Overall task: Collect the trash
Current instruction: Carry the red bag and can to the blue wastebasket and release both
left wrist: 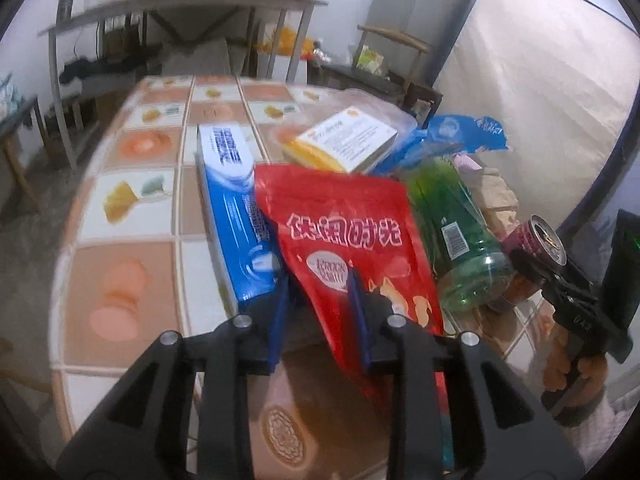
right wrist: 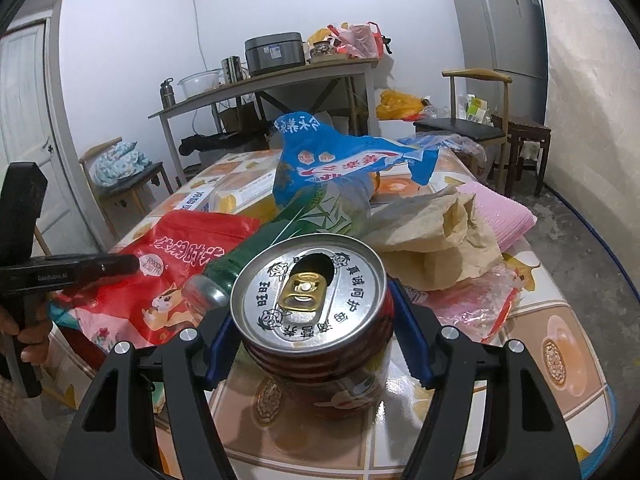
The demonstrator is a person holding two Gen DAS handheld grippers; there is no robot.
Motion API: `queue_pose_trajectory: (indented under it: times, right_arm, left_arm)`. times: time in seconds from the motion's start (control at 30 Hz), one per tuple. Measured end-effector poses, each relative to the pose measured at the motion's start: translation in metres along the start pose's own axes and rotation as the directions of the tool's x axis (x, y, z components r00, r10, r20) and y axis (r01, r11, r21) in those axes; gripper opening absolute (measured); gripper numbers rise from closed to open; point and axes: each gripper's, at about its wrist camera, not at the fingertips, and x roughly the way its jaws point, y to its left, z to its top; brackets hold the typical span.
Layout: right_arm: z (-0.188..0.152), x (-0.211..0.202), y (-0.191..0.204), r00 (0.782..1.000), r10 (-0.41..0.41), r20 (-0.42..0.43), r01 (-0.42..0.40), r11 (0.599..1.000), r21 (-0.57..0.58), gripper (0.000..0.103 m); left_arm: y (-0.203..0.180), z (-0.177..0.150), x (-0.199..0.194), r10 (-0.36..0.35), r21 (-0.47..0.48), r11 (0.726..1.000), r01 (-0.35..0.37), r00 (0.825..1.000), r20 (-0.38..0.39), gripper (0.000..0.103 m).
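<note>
Right gripper (right wrist: 316, 344) closed round the red drink can (right wrist: 316, 320), blue pads against its two sides, the opened top facing the lens at centre frame; the can looks lifted a little off the table (right wrist: 560, 320), though its base is hard to read; in the left wrist view the same can (left wrist: 536, 244) shows at right edge, gripped in the other tool. Left gripper (left wrist: 320, 312) at lower centre with jaws narrowed either side of the bottom edge of the red snack pouch (left wrist: 344, 236); the right pad lies over the pouch face, the left pad beside its edge; whether the pads really pinch it I cannot tell. Progress, as a judgement: early; one can in hand, one pouch being taken, no bin or bag for the trash in either view, most litter not yet collected. Left on the table: green plastic bottle (left wrist: 452, 224) lying on its side just right of the pouch; blue carton (left wrist: 236, 208) touching the pouch's left edge; torn blue wrapper (right wrist: 344, 156) upper centre; crumpled brown paper (right wrist: 432, 240) and pink sheet (right wrist: 496, 212) at right; a clear tray holding a small box (left wrist: 348, 140) behind. In the way: the pile overlaps, so lifting the pouch may drag the bottle or carton; the two tools work close together.
</note>
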Motion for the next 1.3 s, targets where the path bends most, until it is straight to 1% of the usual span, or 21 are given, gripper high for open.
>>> queue_pose_trajectory:
  times: [0.03,0.13,0.27,0.47,0.53,0.63,0.7,0.8,0.83,0.9,1.0,1.07,1.1,1.2,1.23,1.3]
  right_arm:
    - [0.0,-0.001,0.001,1.0,-0.005,0.002,0.005,1.0,-0.004,0.066]
    - [-0.001,-0.002,0.003,1.0,-0.018,0.004,0.018,1.0,-0.01,0.066]
    - [-0.001,-0.01,0.008,0.999,-0.034,0.018,0.035,0.999,-0.026,0.066]
    - [0.0,-0.029,0.013,0.997,-0.05,0.06,0.053,0.998,-0.046,0.066]
    - [0.0,-0.038,0.013,0.996,-0.05,0.08,0.053,0.998,-0.043,0.066]
    - [0.004,-0.053,0.013,0.993,-0.046,0.111,0.051,0.998,-0.037,0.066]
    - [0.006,-0.065,0.009,0.991,-0.027,0.131,0.03,0.999,-0.02,0.066]
    - [0.008,-0.086,0.002,0.986,-0.021,0.167,0.02,1.0,0.005,0.066]
    - [0.008,-0.095,-0.002,0.983,-0.023,0.182,0.02,1.0,0.016,0.066]
    - [0.006,-0.111,-0.01,0.977,-0.042,0.209,0.035,0.999,0.037,0.066]
    - [0.001,-0.137,-0.028,0.964,-0.102,0.247,0.086,0.993,0.076,0.066]
    - [-0.004,-0.151,-0.041,0.953,-0.151,0.264,0.126,0.986,0.109,0.066]
    - [-0.008,-0.161,-0.052,0.944,-0.187,0.271,0.155,0.979,0.135,0.066]
    - [-0.022,-0.181,-0.085,0.911,-0.313,0.268,0.264,0.943,0.203,0.066]
    - [-0.027,-0.188,-0.097,0.898,-0.355,0.261,0.299,0.926,0.229,0.066]
    - [-0.042,-0.201,-0.125,0.862,-0.448,0.236,0.379,0.88,0.287,0.066]
  left_arm:
    - [0.0,-0.001,0.0,0.002,0.0,1.0,-0.002,1.0,0.002,0.026]
    - [-0.001,-0.002,0.0,0.018,0.005,1.0,-0.018,1.0,-0.007,0.017]
    - [0.0,-0.005,-0.006,0.004,-0.011,1.0,-0.004,1.0,0.003,0.011]
    - [0.0,-0.006,-0.034,0.003,-0.035,0.999,0.0,0.997,0.079,0.001]
    - [0.0,-0.005,-0.048,0.002,-0.043,0.999,0.003,0.993,0.114,0.0]
    - [-0.008,-0.002,-0.07,-0.007,-0.024,1.0,0.012,0.985,0.173,0.0]
    - [-0.018,0.001,-0.084,-0.024,0.003,1.0,0.024,0.976,0.216,0.0]
    - [-0.036,0.009,-0.103,-0.073,0.05,0.997,0.061,0.96,0.271,0.0]
    - [-0.045,0.014,-0.109,-0.099,0.075,0.994,0.08,0.952,0.29,0.0]
    - [-0.061,0.022,-0.115,-0.13,0.118,0.988,0.098,0.94,0.316,0.0]
    - [-0.091,0.038,-0.117,-0.21,0.187,0.97,0.155,0.922,0.325,0.0]
    - [-0.117,0.05,-0.111,-0.268,0.243,0.95,0.197,0.911,0.313,0.0]
    - [-0.135,0.057,-0.105,-0.306,0.278,0.934,0.225,0.904,0.299,0.0]
    - [-0.18,0.071,-0.083,-0.391,0.349,0.889,0.297,0.888,0.242,0.0]
    - [-0.203,0.078,-0.069,-0.424,0.375,0.866,0.33,0.883,0.202,0.0]
    - [-0.241,0.085,-0.044,-0.462,0.408,0.831,0.377,0.877,0.132,0.0]
